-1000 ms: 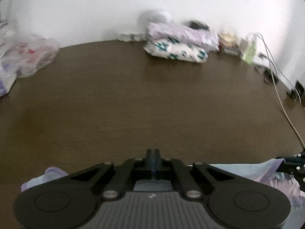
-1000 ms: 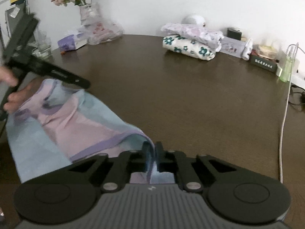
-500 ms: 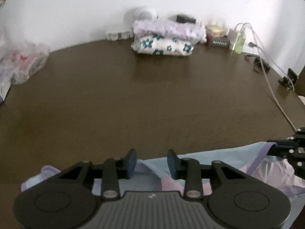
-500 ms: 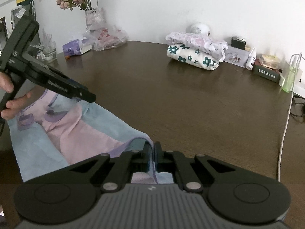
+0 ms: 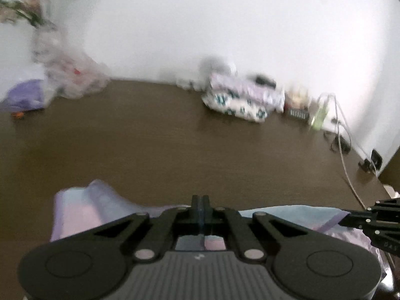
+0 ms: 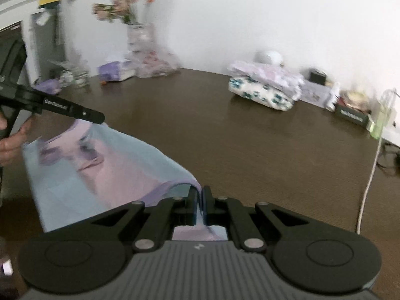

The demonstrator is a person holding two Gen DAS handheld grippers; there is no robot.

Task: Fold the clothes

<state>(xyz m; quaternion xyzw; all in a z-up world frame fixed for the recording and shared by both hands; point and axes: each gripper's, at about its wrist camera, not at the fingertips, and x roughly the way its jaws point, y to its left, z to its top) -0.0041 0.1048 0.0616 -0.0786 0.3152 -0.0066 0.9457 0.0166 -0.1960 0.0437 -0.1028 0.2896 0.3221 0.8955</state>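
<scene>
A light blue and pink garment [image 6: 112,170] with purple trim lies spread on the dark wooden table [image 6: 250,137] in front of both grippers. My right gripper [image 6: 199,192] is shut on a purple-trimmed edge, with cloth showing between its fingers. My left gripper [image 5: 200,200] is shut, and cloth [image 5: 82,207] lies just under and behind its fingers. In the right wrist view the left gripper's tip [image 6: 98,118] meets the garment's far edge, with a hand on its grip. In the left wrist view the right gripper [image 5: 345,218] pinches the garment's right corner.
A stack of folded floral clothes [image 6: 265,87] sits at the back of the table near the wall. A vase of flowers [image 6: 140,37], a plastic bag and small boxes stand at the back left. A white cable [image 6: 370,175] runs along the right side.
My left gripper was shut, opened half a second ago, and is now shut again at the garment's edge. The right gripper has kept its hold on the cloth.
</scene>
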